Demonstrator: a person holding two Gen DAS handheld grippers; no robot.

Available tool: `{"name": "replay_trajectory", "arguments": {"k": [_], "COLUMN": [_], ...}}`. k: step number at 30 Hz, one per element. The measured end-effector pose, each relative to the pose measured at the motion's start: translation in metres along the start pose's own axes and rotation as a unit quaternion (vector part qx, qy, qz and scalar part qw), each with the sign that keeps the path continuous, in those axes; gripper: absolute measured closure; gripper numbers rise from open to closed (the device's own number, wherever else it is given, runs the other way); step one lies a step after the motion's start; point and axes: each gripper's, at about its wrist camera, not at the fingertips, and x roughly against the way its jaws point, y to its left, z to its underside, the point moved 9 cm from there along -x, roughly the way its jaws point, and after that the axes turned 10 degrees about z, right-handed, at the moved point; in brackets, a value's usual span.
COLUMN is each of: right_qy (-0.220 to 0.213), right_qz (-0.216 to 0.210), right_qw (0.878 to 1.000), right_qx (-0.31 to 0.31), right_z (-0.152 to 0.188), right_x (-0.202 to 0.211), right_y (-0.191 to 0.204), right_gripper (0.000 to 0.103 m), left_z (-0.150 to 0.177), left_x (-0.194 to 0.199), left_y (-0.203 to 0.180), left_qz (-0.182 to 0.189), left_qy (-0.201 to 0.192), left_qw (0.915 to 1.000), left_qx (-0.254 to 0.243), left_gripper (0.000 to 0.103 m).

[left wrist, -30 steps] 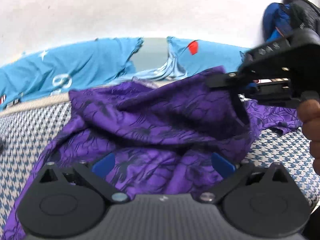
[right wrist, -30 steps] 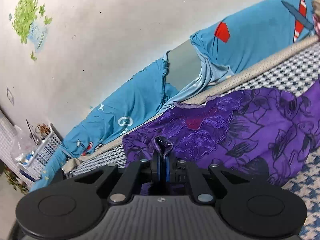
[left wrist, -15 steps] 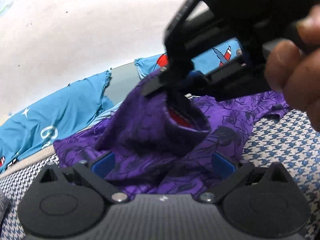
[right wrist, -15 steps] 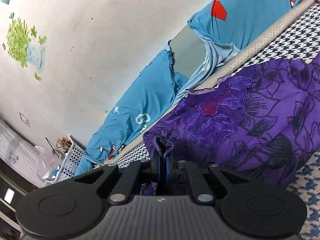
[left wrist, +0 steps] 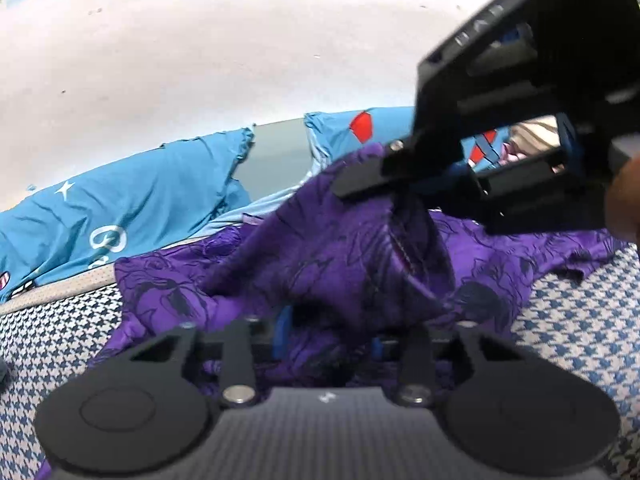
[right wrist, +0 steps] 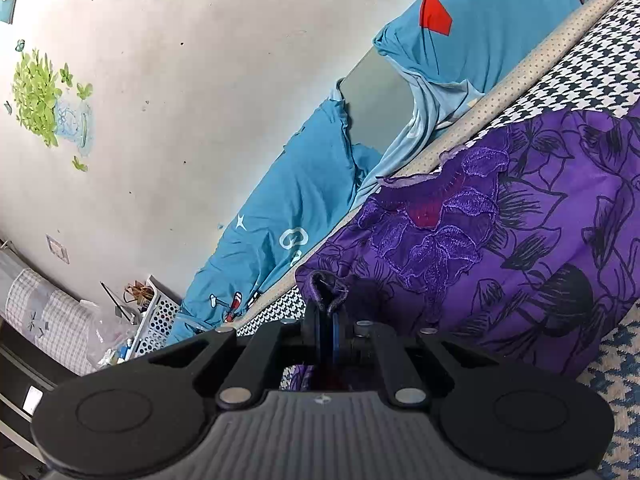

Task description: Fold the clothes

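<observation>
Left wrist view: purple floral garment [left wrist: 352, 264], thin and crumpled, heaped on houndstooth bedcover [left wrist: 576, 320]. Left gripper [left wrist: 328, 340] fingers partly parted, cloth bunched between them; firm grip cannot be told. Right gripper [left wrist: 404, 184] seen from outside, lifting a peak of cloth; a hand [left wrist: 624, 200] at the edge.

Right wrist view: right gripper fingers pressed together on a pinched fold. Only here: embroidered flower patch [right wrist: 444, 216], green leaf wall decal [right wrist: 40, 96], perforated white basket [right wrist: 156, 320]. Blue printed pillows [right wrist: 288, 208] along the wall.
</observation>
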Motion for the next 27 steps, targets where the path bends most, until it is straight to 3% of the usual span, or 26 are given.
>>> {"name": "replay_trajectory", "arguments": {"k": [5,12,19,27], "right_qy": [-0.006,-0.011,-0.012,0.009], "right_qz": [0.011,0.022,0.083,0.117], "right_qw": [1.000,1.000,0.996,0.992], "right_qx": [0.007,-0.009,0.011,0.039], "right_z": [-0.002,-0.005,-0.001,0.011], "right_x": [0.000,0.000,-0.007,-0.022], "right_y": [-0.002,-0.010,-0.023,-0.029], "right_gripper": [0.092,0.073,0.072,0.072], "left_z": [-0.009,-0.009,-0.010,-0.010], "left_x": [0.011,0.020,0.026,0.032], "left_y": [0.020,0.051,0.100,0.175], "left_qz": [-0.038,-0.099,-0.163,-0.223], "left_qy": [-0.026,-0.032,-0.032,-0.029], "left_qw": [0.9985,0.9931,0.9826,0.9676], "left_qx": [0.029,0.053,0.084,0.115], "left_gripper": [0.093,0.094,0.094,0.095]}}
